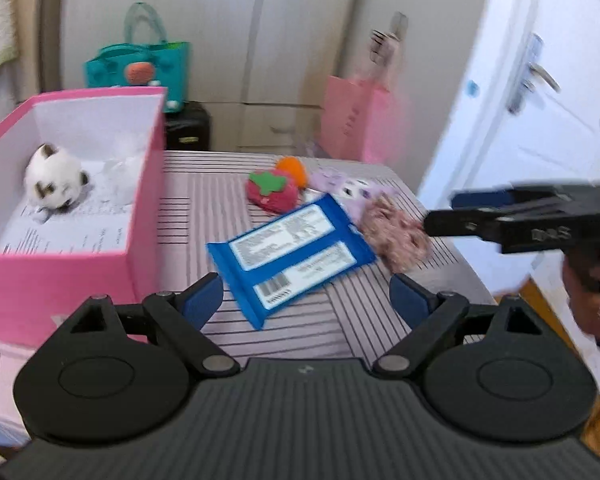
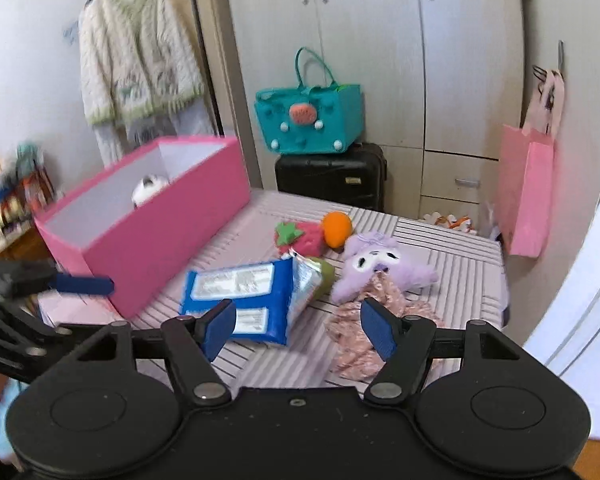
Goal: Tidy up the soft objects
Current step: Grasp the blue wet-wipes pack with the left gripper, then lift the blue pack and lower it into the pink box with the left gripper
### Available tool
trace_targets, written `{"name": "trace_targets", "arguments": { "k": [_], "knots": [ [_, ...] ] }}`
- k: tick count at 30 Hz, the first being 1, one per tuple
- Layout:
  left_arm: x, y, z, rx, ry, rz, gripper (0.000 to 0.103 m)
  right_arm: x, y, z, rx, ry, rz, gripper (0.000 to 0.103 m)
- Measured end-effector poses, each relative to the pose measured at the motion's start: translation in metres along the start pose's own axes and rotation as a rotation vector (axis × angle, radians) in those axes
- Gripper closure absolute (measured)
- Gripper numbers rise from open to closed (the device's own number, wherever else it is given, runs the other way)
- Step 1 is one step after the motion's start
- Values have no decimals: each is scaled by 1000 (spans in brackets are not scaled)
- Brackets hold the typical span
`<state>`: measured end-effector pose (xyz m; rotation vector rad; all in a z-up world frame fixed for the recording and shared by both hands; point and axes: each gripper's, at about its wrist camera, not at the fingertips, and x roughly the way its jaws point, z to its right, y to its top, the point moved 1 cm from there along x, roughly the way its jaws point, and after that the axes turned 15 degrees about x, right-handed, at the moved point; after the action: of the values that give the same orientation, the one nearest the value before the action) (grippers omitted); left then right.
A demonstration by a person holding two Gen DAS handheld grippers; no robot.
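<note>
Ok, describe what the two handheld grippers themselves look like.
Both match: the left gripper and right gripper each have a matte black plastic body with a ribbed centre, two round discs, black linkage arms on silver pivot pins, and fingers faced with blue pads. No cables show.

Nothing can be read for certain. The blue packet [image 1: 290,254] carries 2 white label panels of small print and a barcode near its 7 o'clock corner — all too blurred to make out. In the right wrist view the same panels are as unclear. Printed sheets [image 1: 66,226] lining the floor of the pink box [image 1: 56,280] show lines of fine text, also illegible. The side of the right gripper [image 1: 444,224], at 3 o'clock in the left wrist view, bears raised marking — its characters cannot be told.
</note>
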<state>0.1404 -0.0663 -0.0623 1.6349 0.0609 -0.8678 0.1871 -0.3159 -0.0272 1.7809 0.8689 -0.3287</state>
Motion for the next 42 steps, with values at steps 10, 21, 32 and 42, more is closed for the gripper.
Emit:
{"name": "trace_targets", "arguments": {
  "k": [10,21,32,42],
  "knots": [
    [27,-22,2,-92,38,96,24,16,-12,-17,-87,17,52,30],
    [71,-32,5,-219,243,26,44,58,-14,-7,-92,37,26,71],
    [78,-39,-8,-341,186,50,42,86,-22,16,40,103,-38,63],
    [77,-37,-2,-304,102,38,52,81,-37,20,84,157,-33,84]
  ]
}}
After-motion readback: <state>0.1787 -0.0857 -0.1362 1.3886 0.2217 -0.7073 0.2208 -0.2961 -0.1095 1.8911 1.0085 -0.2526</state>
